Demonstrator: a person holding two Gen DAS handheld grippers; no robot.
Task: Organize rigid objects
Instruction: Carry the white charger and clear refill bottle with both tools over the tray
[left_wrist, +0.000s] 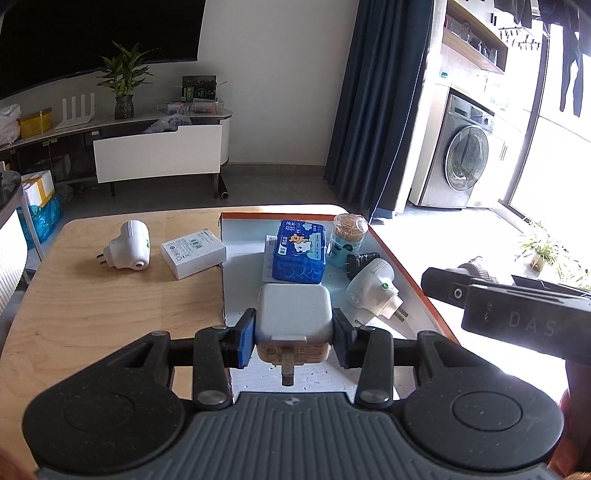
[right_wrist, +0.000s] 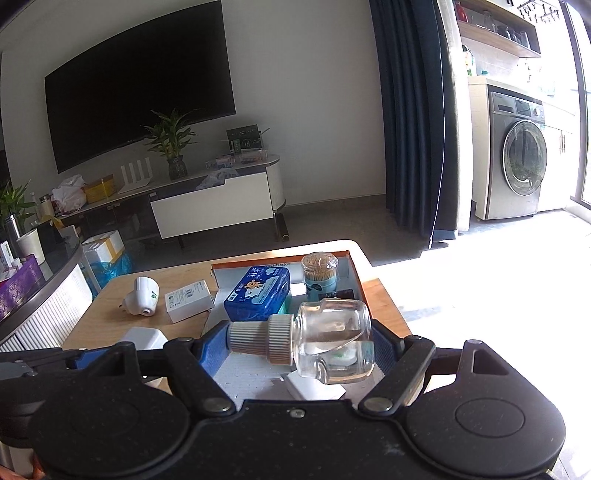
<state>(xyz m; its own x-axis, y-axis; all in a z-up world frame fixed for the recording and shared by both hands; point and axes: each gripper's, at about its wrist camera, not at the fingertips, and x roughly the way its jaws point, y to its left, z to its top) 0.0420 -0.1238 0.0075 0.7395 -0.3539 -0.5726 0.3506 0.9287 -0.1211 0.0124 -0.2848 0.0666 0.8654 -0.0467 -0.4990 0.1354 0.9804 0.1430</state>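
Note:
My left gripper (left_wrist: 293, 334) is shut on a white square charger (left_wrist: 293, 314), held just above the near end of the orange-rimmed tray (left_wrist: 424, 295). My right gripper (right_wrist: 301, 347) is shut on a clear glass bottle (right_wrist: 332, 339) with a ribbed beige cap, held sideways over the tray (right_wrist: 356, 277). In the tray lie a blue tissue pack (left_wrist: 300, 251), a toothpick jar (left_wrist: 349, 236), a black adapter (left_wrist: 362, 260) and a white plug-in device (left_wrist: 373, 291). On the wooden table (left_wrist: 92, 314) left of the tray are another white plug-in device (left_wrist: 129, 245) and a small white box (left_wrist: 192, 255).
The right gripper's body (left_wrist: 517, 310) shows at the right of the left wrist view. The table's far edge drops to the floor. A TV stand (left_wrist: 159, 155) is beyond, a washing machine (left_wrist: 461, 158) at the right, a curved counter (right_wrist: 40, 295) at the left.

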